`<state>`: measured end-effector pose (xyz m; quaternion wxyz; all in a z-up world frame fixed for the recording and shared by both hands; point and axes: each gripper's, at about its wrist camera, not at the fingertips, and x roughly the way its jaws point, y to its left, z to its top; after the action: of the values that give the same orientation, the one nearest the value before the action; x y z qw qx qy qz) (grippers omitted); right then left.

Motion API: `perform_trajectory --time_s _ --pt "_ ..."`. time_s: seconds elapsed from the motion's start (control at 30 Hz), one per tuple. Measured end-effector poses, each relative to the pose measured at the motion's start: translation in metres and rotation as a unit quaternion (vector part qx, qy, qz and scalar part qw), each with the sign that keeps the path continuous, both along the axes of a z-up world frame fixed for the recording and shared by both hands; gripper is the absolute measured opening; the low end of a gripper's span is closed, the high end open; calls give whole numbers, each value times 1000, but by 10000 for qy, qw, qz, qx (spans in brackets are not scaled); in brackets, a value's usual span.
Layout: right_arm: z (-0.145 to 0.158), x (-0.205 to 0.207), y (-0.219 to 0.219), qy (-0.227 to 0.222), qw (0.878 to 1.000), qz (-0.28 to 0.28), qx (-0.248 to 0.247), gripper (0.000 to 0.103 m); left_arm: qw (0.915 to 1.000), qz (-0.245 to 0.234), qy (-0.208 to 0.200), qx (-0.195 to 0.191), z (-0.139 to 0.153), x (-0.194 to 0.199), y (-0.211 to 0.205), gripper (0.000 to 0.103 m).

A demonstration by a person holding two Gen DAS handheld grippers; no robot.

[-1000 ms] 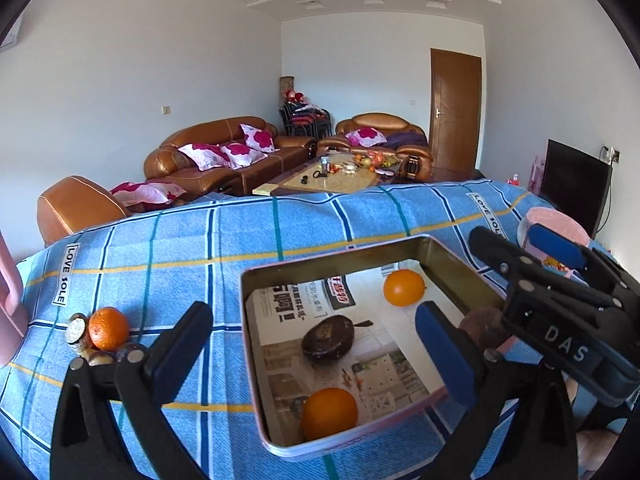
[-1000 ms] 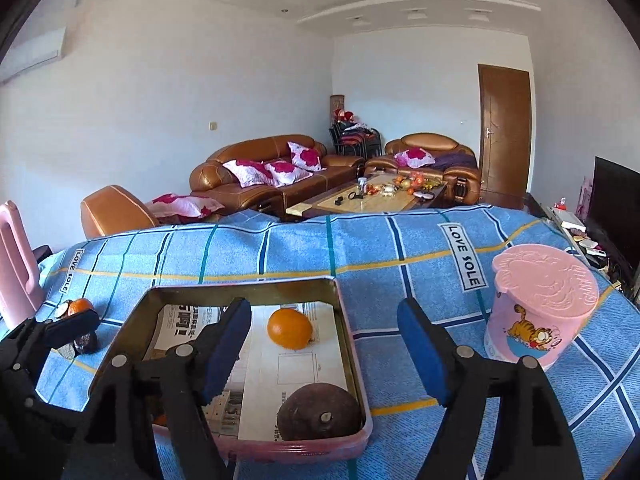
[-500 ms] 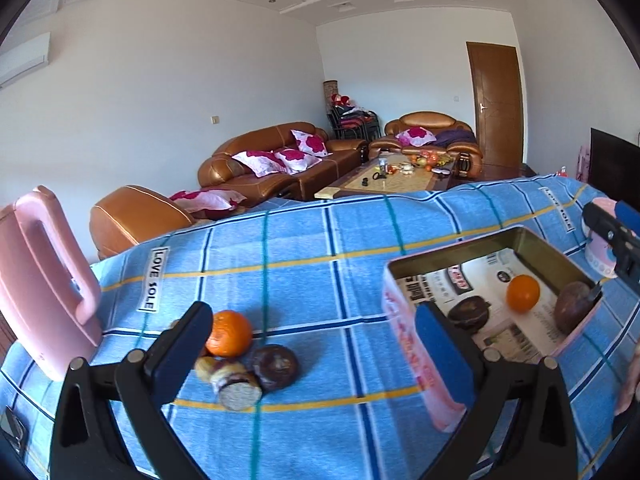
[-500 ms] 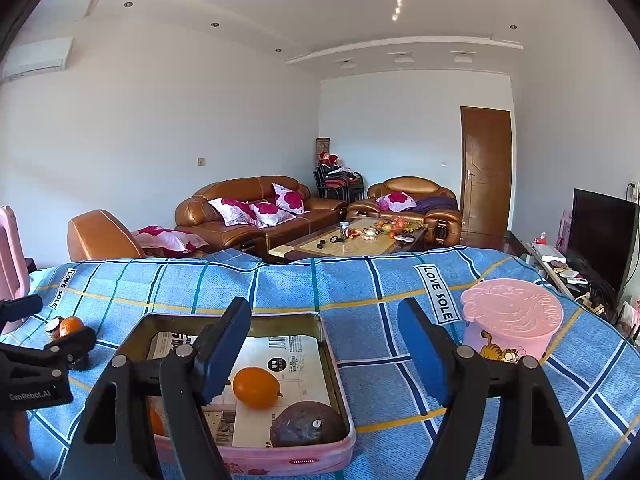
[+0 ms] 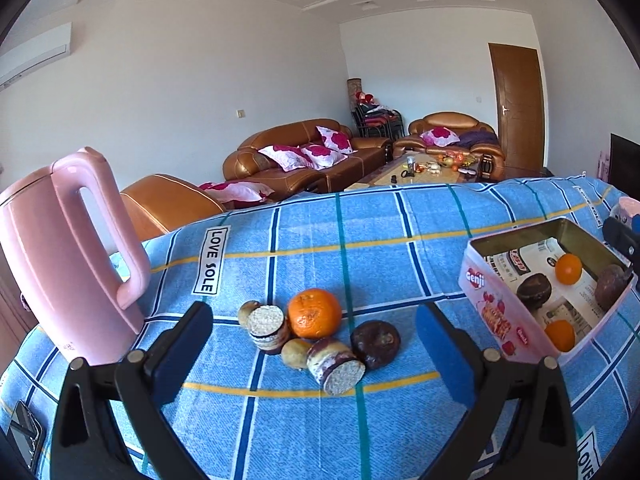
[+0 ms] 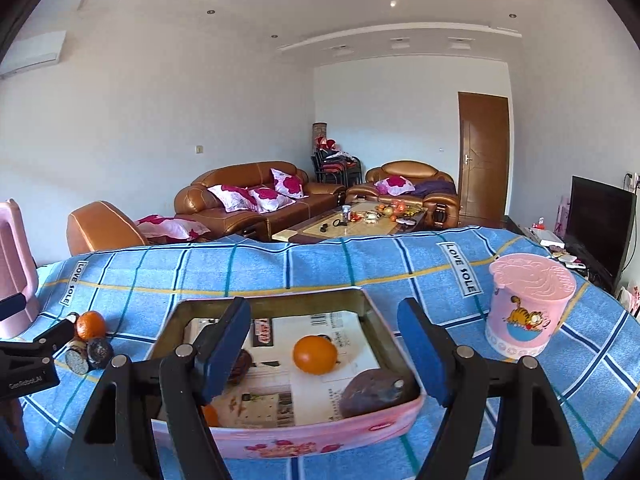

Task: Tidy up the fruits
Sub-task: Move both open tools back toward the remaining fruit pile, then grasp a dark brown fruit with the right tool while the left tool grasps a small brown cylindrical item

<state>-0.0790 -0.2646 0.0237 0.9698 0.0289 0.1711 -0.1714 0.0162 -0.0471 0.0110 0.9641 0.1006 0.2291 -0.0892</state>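
Note:
A pile of fruit lies on the blue checked cloth: an orange (image 5: 314, 313), a dark round passion fruit (image 5: 375, 344), two cut halves (image 5: 335, 365) and small brownish fruits. My left gripper (image 5: 316, 356) is open and empty, just in front of the pile. A pink tin (image 5: 500, 320) lined with newspaper holds two oranges (image 5: 568, 269) and two dark fruits. My right gripper (image 6: 322, 350) is open and empty above the tin (image 6: 280, 436), over an orange (image 6: 315, 354) and a dark fruit (image 6: 376, 393).
A pink kettle (image 5: 68, 256) stands left of the pile. A pink lidded cup (image 6: 528, 304) stands right of the tin. A phone (image 5: 24, 436) lies at the cloth's near left corner. Sofas and a coffee table are behind.
My left gripper has swung left from above the tin to the fruit pile beside the kettle. My right gripper has stayed over the tin, tilting up a little.

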Motion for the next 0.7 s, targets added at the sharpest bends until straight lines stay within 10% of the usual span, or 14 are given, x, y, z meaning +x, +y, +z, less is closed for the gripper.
perform_trajectory --time_s 0.3,0.7 --pt "-3 20 72 121 9980 611 -126 77 9998 132 -82 157 1 8 32 103" --pt "-23 71 142 1008 9835 1496 -151 77 9847 1712 191 248 -2 64 105 103"
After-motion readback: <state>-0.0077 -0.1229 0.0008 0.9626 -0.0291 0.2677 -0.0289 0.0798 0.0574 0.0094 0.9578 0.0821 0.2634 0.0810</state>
